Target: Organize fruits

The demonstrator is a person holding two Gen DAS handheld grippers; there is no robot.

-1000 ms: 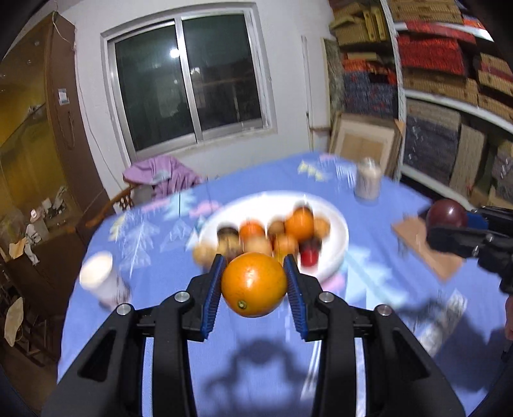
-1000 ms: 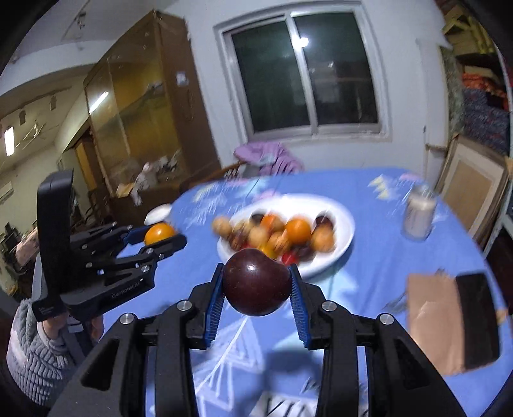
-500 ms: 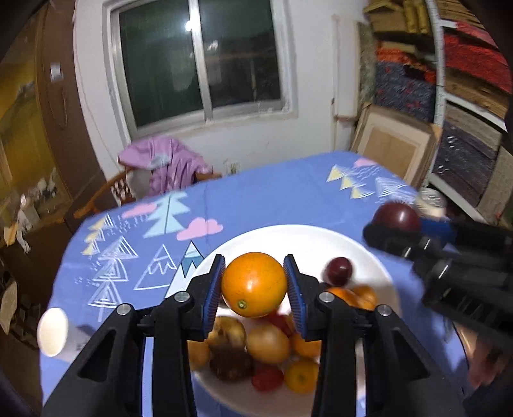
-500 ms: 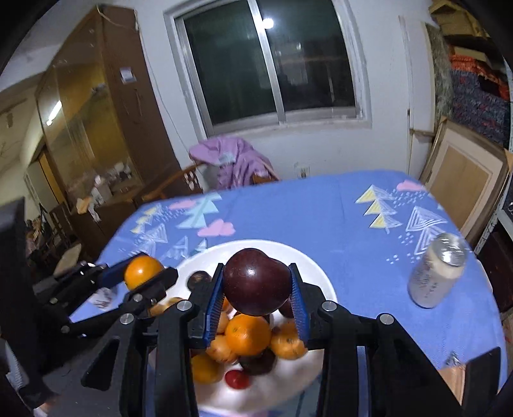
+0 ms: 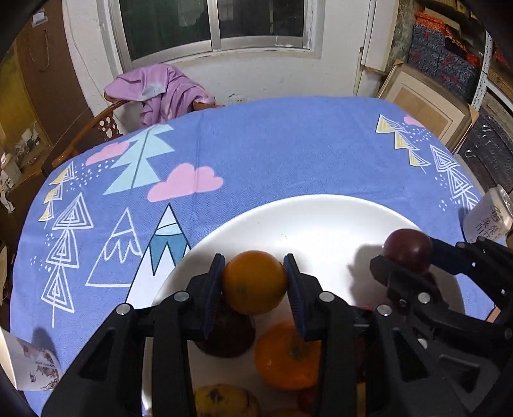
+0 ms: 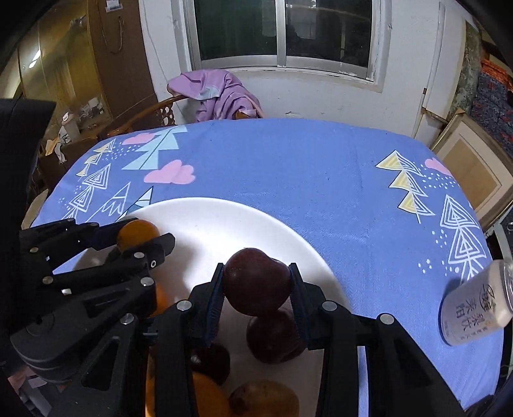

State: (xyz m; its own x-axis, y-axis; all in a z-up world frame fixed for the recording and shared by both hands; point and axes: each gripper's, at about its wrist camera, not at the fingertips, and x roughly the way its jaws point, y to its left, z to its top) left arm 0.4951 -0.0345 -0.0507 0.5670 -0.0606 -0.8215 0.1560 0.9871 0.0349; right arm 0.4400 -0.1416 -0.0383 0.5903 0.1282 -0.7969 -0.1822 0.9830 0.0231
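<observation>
Lit from overhead indoors; dark outside the window [image 5: 211, 22] at 12 o'clock. Bright, near-glaring white on the plate [image 5: 314, 221], with soft shadows cast across it at 3 o'clock in the left view and toward 9 o'clock in the right [image 6: 205, 224]. Strong fisheye bending and black vignetting at every corner. Sharp across the tablecloth [image 6: 288, 160]; dim, murky near 6 o'clock under the gripper bodies. Little motion blur.
</observation>
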